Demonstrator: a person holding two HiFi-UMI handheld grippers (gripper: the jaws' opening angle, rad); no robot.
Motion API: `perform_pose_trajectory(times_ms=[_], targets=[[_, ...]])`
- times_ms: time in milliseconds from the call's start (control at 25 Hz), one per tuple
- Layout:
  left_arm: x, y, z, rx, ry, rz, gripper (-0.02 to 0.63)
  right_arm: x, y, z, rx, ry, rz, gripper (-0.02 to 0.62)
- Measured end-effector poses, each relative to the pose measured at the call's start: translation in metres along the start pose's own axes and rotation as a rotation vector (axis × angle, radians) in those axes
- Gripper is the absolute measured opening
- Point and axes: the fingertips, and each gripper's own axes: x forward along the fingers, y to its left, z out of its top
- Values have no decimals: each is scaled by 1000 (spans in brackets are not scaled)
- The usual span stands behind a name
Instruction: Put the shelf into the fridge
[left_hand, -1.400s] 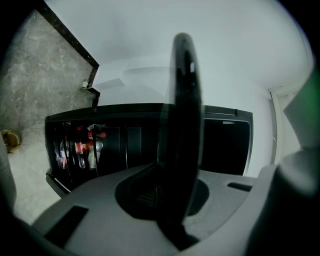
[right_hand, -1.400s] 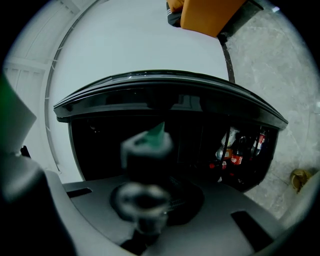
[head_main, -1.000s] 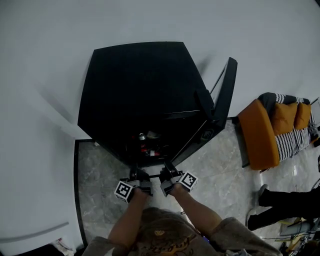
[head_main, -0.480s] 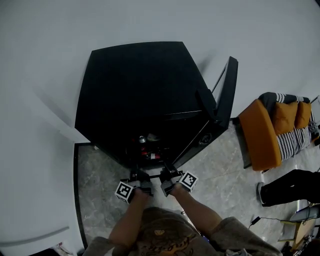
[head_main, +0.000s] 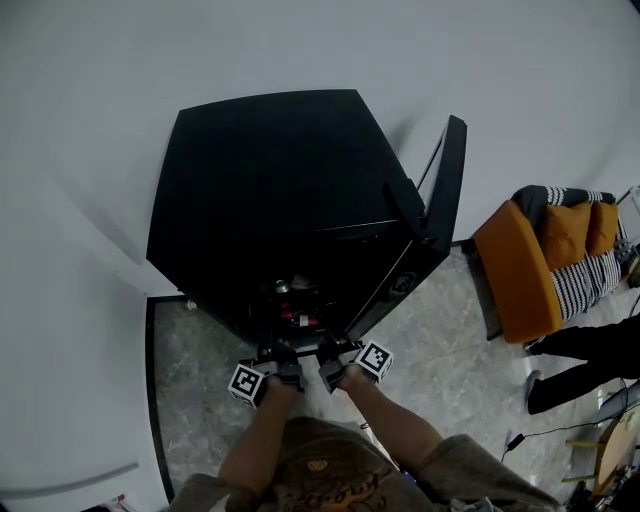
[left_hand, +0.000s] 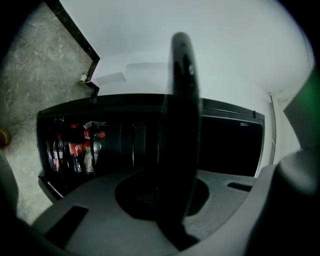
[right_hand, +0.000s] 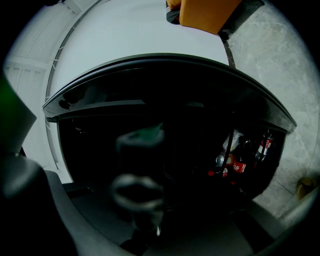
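In the head view, a black fridge (head_main: 270, 190) is seen from above against a white wall, with its door (head_main: 440, 200) swung open at the right side. Bottles (head_main: 290, 298) with red labels are visible inside the opening, near its lower front edge. The left gripper (head_main: 268, 356) and the right gripper (head_main: 333, 352) are held side by side and level just in front of that edge, over the grey marble floor (head_main: 200, 350). A thin dark bar, taken to be the front edge of the shelf (head_main: 304, 352), runs between them; the rest of the shelf cannot be made out against the dark interior. An orange sofa (head_main: 520, 270) with striped cushions stands well apart on the right, and a person's dark-trousered legs (head_main: 585, 345) are seen beyond it. In the left gripper view, the picture is rolled sideways. The shelf is shown edge-on as a dark blade (left_hand: 181, 125) rising between the jaws, which are closed on it. The open fridge lies behind it, with the bottles (left_hand: 75, 150) at the left end. In the right gripper view, a blurred dark piece of the shelf (right_hand: 137, 170) stands between the jaws, which appear clamped on it. The fridge interior fills the background, with the bottles (right_hand: 240, 160) at the lower right.
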Motion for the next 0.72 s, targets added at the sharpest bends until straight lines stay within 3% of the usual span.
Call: perform_pose_trajectory(times_ms=[720], targets=[[31, 2, 9, 20, -3, -26, 16, 28, -2, 12, 30, -50, 18, 28]])
